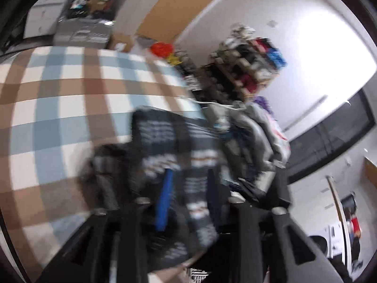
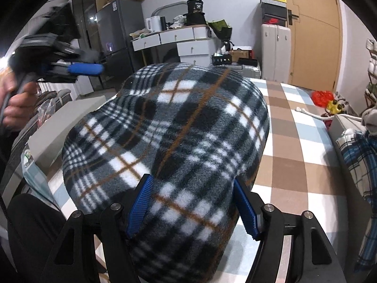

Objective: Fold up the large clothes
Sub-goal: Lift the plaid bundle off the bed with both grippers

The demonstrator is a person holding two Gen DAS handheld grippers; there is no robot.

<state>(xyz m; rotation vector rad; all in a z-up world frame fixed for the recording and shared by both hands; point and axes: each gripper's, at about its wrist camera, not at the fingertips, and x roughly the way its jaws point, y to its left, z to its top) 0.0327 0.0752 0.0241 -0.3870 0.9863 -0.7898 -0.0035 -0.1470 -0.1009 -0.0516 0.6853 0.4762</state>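
Note:
A folded plaid fleece garment [image 2: 179, 118], in black, white and grey with brown lines, lies as a thick bundle on the checked bed cover [image 2: 294, 141]. My right gripper [image 2: 191, 179] is shut on its near end, and the fleece bulges out past both blue pads [image 2: 141, 200]. My left gripper [image 2: 94, 69] hangs in the air above the bed's far left side, held by a hand, with nothing in it. The left wrist view is blurred: the left gripper [image 1: 189, 174] has its fingers apart, and the fleece [image 1: 169, 136] lies beyond them on the bed cover [image 1: 59, 94].
A heap of other clothes [image 1: 254, 136] sits beside the bed, including a blue plaid piece [image 2: 358, 165]. A shoe rack [image 1: 247, 70] stands by the wall. Past the bed are a white desk [image 2: 179, 35], a fridge [image 2: 117, 30], a suitcase [image 2: 275, 49] and a door [image 2: 313, 35].

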